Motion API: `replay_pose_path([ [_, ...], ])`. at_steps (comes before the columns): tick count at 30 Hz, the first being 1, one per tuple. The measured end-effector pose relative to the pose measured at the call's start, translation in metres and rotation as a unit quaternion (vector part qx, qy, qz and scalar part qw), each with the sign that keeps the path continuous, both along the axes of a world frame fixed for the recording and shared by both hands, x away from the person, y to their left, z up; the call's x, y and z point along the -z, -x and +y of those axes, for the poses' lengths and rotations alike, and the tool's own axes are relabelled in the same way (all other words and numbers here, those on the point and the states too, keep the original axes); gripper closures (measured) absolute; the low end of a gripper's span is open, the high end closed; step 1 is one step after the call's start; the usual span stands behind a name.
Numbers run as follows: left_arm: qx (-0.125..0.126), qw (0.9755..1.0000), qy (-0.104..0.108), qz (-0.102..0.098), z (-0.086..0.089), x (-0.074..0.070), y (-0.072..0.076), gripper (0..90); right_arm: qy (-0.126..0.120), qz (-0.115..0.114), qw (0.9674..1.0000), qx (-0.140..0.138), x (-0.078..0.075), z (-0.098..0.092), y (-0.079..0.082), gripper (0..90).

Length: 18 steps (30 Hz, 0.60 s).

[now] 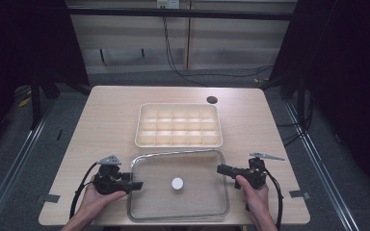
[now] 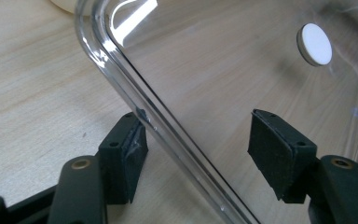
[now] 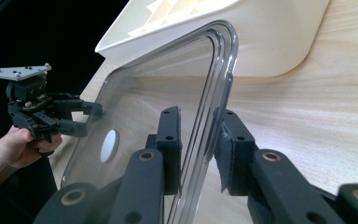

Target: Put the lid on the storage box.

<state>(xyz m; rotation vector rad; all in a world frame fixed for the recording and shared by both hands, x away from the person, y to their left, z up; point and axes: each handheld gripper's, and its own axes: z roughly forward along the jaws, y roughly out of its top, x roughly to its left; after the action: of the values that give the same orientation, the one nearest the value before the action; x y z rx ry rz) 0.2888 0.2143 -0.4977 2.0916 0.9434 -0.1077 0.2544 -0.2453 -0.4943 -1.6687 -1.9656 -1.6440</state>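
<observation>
My hand-held grippers flank the clear lid (image 1: 178,185) lying on the surface (image 1: 106,110) before the tray (image 1: 178,125): left (image 2: 198,154) spread apart astride its rim, right (image 3: 200,149) nearly closed around the opposite rim. Both should clamp evenly before any lift, I judge.

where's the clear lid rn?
High view: the lid lies flat on the table's near edge, just in front of the tray, between the left gripper and right gripper.
</observation>
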Motion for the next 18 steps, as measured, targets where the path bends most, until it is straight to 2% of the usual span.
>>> replay_pose_path([
  [4, 0.002, 1.0, 0.004, 0.003, 0.001, -0.001, 0.0, 40.3, 0.001, 0.002, 1.0, 0.001, 0.001, 0.0, 0.0, 72.2],
  [7, -0.006, 0.9995, 0.028, -0.011, 0.005, -0.006, 0.001, 46.8, 0.006, 0.004, 1.0, 0.007, 0.0, 0.0, 0.0, 72.0],
  [13, -0.012, 0.9991, 0.033, -0.024, 0.007, -0.011, 0.003, 51.2, 0.01, -0.001, 0.9999, 0.008, -0.001, 0.0, 0.001, 71.7],
  [18, -0.014, 0.9988, 0.039, -0.026, 0.009, -0.014, 0.003, 54.2, 0.017, -0.004, 0.9998, 0.009, -0.003, 0.001, 0.002, 70.7],
])
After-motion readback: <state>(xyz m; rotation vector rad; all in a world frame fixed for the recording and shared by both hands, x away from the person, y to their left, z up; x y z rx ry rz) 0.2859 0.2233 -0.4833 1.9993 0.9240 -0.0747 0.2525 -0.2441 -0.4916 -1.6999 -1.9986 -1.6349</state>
